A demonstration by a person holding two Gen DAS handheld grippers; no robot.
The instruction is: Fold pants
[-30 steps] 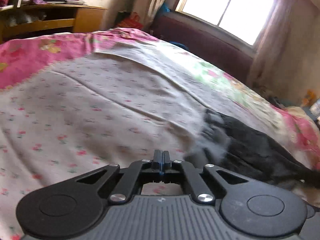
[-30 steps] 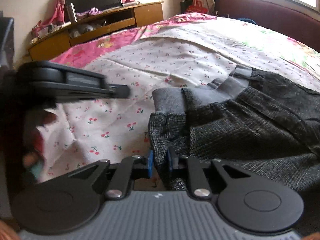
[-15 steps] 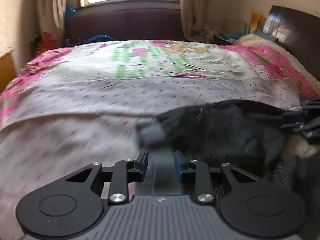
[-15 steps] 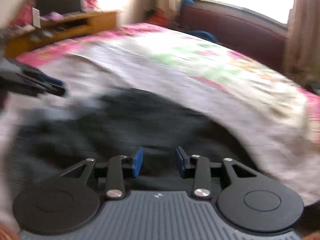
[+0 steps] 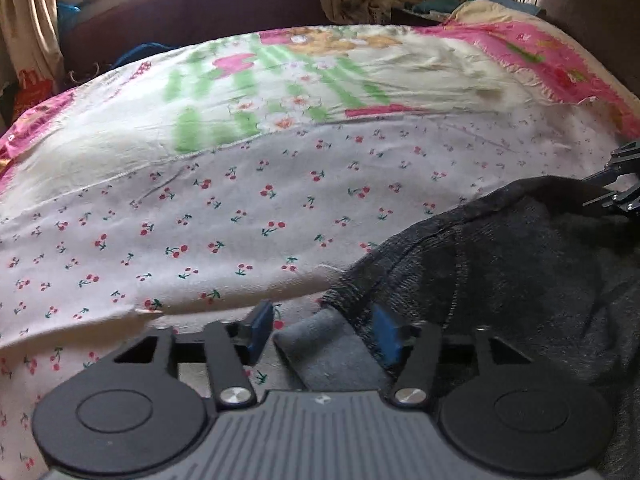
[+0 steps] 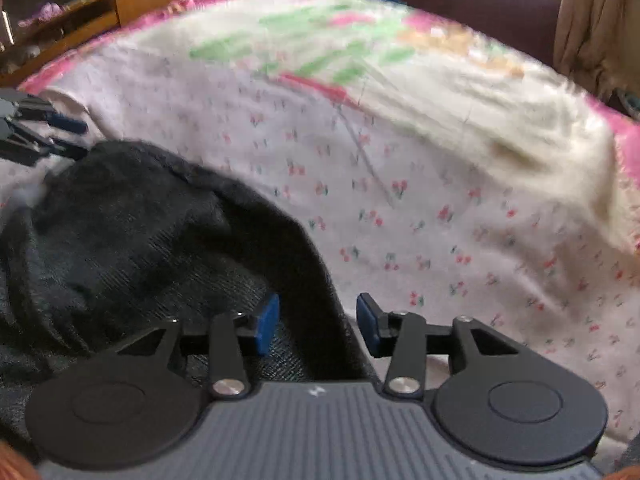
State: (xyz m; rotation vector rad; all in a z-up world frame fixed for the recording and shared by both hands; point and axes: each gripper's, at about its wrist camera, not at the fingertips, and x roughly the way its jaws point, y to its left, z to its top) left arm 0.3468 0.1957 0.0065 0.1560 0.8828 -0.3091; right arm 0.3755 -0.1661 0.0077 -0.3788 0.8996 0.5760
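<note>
Dark grey knit pants lie bunched on the bed, with a lighter grey ribbed cuff at their near end. My left gripper is open; the cuff lies between its blue pads, with a gap to the left pad. In the right wrist view the pants fill the lower left. My right gripper is open, with the pants' edge lying between its pads. Each gripper shows at the edge of the other's view: the right one, the left one.
The bed carries a white cherry-print sheet and a pink, green and cream floral cover beyond it. A dark maroon sofa back stands behind the bed. A wooden shelf unit is at the far left.
Both grippers swung round towards the window side of the bed. The right gripper was shut on the pants' cuff a second ago and has opened. The left gripper has opened over the cuff.
</note>
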